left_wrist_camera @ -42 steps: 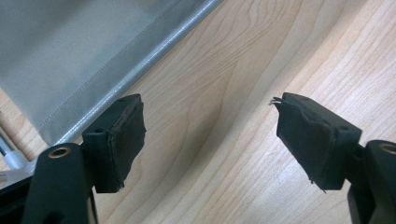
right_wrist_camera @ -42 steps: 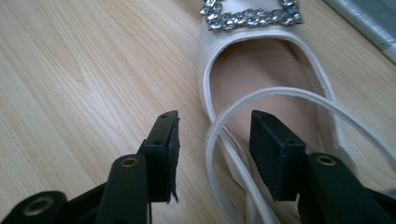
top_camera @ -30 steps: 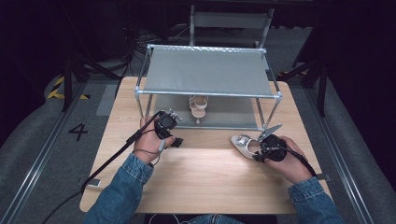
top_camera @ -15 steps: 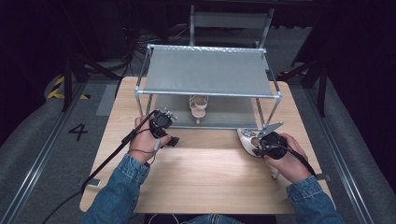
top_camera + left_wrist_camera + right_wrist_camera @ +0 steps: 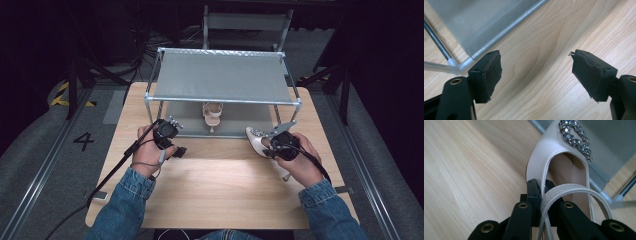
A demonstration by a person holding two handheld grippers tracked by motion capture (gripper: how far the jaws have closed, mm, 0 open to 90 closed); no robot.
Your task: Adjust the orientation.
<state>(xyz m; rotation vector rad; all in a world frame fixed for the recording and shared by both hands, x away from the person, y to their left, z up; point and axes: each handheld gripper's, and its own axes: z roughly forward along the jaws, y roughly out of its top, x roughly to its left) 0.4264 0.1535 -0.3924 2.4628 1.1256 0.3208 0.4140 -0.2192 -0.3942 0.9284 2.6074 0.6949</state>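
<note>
- High view: the right gripper (image 5: 270, 145) is closed on a white shoe (image 5: 256, 140), held at the rack's (image 5: 225, 75) front right corner. The toe is pointed toward the rack's lower shelf, a pose that suits sliding it in; that is judged to be the aim, since 1 matching shoe (image 5: 212, 112) is already stood under the rack's top shelf, near its middle.
- High view: the left gripper (image 5: 170, 131) is kept at the rack's front left leg, apart from both shoes, probably parked out of the way.
- Left gripper view: the jaws are spread wide with nothing between them; bare table (image 5: 554, 50) is seen just outside the rack's corner (image 5: 456, 65).
- Right gripper view: the jaws are pinched on the shoe's strap (image 5: 564, 191) at the side wall of the shoe (image 5: 541, 157), a hold that leaves the jewelled toe (image 5: 574, 137) free to lead toward the rack (image 5: 609, 150).
</note>
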